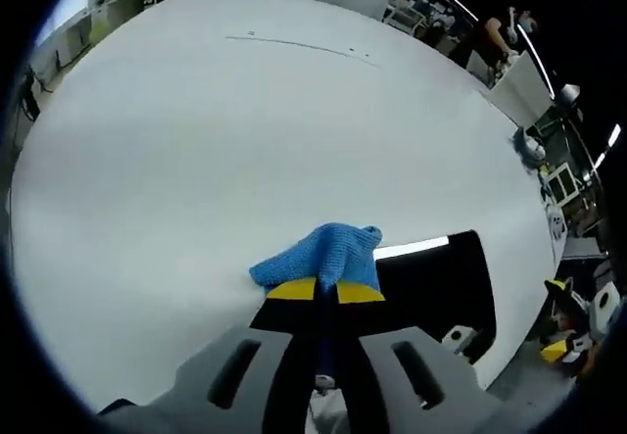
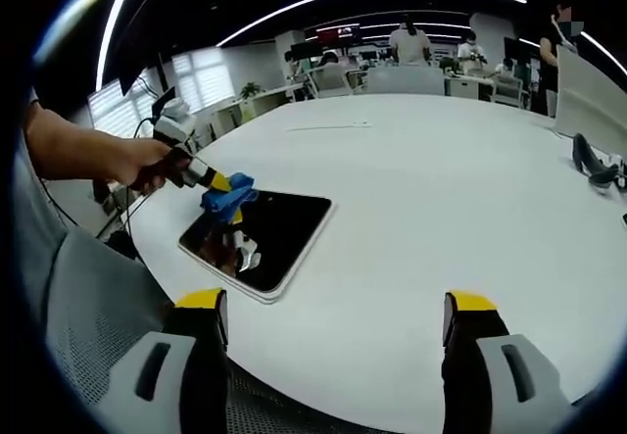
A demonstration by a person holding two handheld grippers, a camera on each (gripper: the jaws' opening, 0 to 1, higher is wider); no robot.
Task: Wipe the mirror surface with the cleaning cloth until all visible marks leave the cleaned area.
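Mirror: flat rectangular dark-glass mirror with a pale rim [image 2: 263,235] lay on the round white table [image 2: 421,199], near the edge closest to me; in the left gripper view its dark surface [image 1: 441,282] sat just right of my jaws.
Cloth: bunched blue knitted cleaning cloth [image 1: 323,256], pinched at the yellow tips and touching the mirror's near-left corner [image 2: 229,196].
Left gripper: my grey left gripper with yellow-tipped jaws [image 1: 325,292] was clenched on the cloth; in the right gripper view it [image 2: 217,188] came in from the left, held by my hand [image 2: 147,165].
Right gripper: my right gripper [image 2: 333,309] was released, jaws spread wide and holding nothing, hovering over the table edge well apart from the mirror.
Marks: I could not tell from either view which smears remained; the glass showed only reflections.
Step in hand: I judged I was wiping at the mirror's corner, with most of the surface yet to be covered.
Method note: I reckoned it best to press the cloth flat, sweep in overlapping strokes across the glass, and keep the jaw tips off the surface. My free gripper could steady the frame if the mirror slid.
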